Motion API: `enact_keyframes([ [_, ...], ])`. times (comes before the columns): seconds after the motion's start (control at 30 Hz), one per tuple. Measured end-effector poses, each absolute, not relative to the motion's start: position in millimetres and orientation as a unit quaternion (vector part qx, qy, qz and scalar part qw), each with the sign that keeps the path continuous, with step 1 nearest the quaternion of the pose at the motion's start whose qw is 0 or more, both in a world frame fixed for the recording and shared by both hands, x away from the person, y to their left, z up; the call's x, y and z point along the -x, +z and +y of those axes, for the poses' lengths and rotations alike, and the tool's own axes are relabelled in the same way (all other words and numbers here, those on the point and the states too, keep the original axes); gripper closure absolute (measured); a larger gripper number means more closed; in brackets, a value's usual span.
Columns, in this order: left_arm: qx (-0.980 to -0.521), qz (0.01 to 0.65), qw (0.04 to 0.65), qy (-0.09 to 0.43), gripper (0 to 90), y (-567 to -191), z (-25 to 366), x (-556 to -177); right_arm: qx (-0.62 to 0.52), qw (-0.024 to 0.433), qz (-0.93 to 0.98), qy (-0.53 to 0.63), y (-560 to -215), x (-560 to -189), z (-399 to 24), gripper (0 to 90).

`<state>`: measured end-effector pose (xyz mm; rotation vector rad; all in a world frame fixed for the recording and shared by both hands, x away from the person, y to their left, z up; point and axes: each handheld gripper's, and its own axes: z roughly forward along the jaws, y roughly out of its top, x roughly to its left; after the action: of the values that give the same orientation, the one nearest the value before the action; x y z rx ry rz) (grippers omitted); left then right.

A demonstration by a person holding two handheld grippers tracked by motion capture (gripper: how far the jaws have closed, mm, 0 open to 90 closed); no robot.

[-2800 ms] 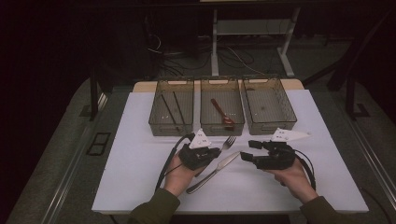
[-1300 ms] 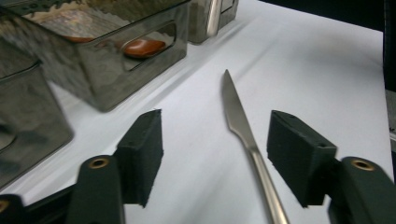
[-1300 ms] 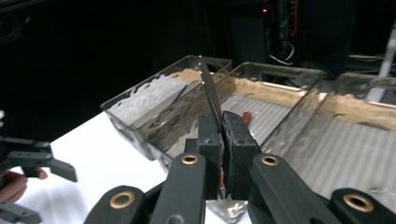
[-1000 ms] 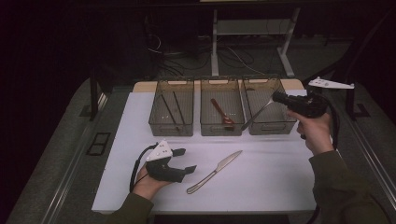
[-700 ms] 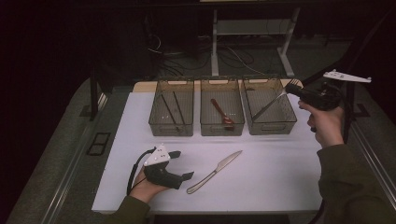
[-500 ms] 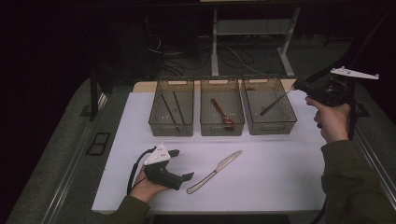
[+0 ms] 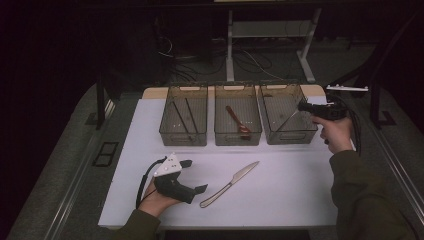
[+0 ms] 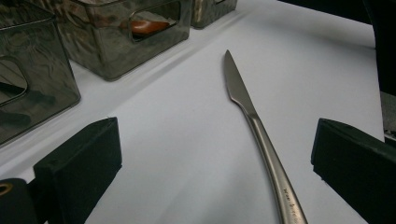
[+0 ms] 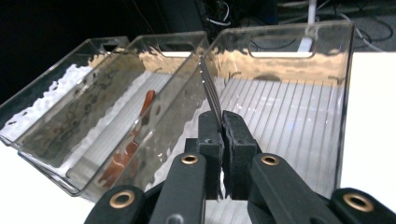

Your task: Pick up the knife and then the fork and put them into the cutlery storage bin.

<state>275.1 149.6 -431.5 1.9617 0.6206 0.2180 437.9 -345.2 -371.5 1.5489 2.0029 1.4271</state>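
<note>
High view: my left gripper (image 7: 192, 176) rests low on the white mat (image 7: 280, 200) near the front edge, jaws spread wide with nothing between them. The knife (image 7: 229, 184) lies on the mat just beside it, to its right, blade pointing away toward the bins. My right gripper (image 7: 304, 106) is up at the right bin (image 7: 295, 136), at its right wall, clamped on the fork (image 7: 289, 116), which slants down into that bin. The middle bin (image 7: 238, 137) holds a brown spoon (image 7: 237, 120); the left bin (image 7: 183, 137) holds dark sticks (image 7: 182, 114).

Left gripper view: my two black pads (image 8: 79, 163) stand far apart at the bottom corners; the jaws have just been opening and grip nothing. The knife (image 8: 261, 140) lies flat on the mat (image 8: 187, 140) between them, nearer the right pad, handle toward me, not touching either. The middle bin (image 8: 107, 51) with the spoon (image 8: 149, 25) is at upper left.

Right gripper view: my jaws are pressed together on the fork (image 9: 212, 93), whose thin metal rises edge-on from between the pads (image 9: 233, 140). It hangs over the right bin (image 9: 345, 93), above its ribbed floor, close to the wall shared with the middle bin (image 9: 140, 46). The spoon (image 9: 133, 140) lies in that middle one
</note>
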Motion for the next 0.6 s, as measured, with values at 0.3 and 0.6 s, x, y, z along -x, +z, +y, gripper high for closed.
enact_keyframes([
  [0.3,-0.816,0.255,0.511,0.088,0.8,-431.4,146.8,-275.7,-0.549,0.150,0.699,0.432,-386.9,-454.2,-346.7,78.0],
  [0.6,-0.816,0.255,0.512,0.088,0.9,-431.4,146.3,-275.7,-0.552,0.211,0.692,0.415,-384.3,-451.2,-357.4,39.3],
])
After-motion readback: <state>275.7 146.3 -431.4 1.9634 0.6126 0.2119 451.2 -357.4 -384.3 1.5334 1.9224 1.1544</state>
